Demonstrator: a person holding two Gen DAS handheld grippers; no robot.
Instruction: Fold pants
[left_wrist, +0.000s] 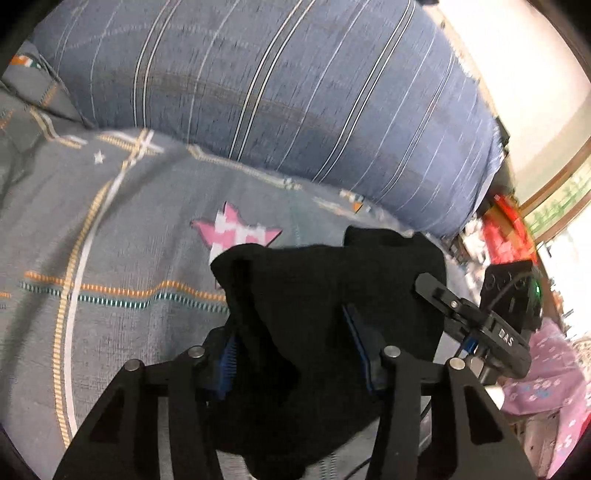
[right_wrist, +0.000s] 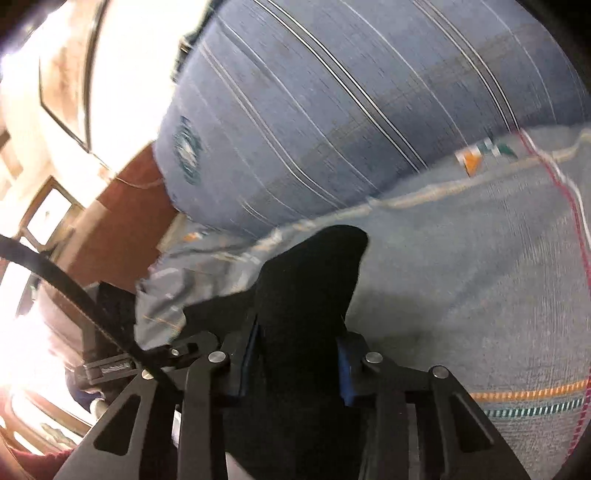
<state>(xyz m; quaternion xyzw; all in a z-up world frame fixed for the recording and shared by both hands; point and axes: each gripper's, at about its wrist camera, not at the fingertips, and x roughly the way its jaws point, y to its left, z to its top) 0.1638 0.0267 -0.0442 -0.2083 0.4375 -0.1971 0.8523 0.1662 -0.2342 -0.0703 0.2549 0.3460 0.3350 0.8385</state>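
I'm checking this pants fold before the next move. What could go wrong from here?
1. Both the left gripper and the right gripper pinch bunched black pants, so the fold may trap wrinkles.
2. The frames are blurred from motion; fabric might slip from the jaws.
3. The striped pillow lies close ahead; cloth could land against it.

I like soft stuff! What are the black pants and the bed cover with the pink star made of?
The black pants look like soft matte knit, maybe fleece: no shine, floppy folds. The bed cover looks like woven cotton: visible threads, stitched stripes.
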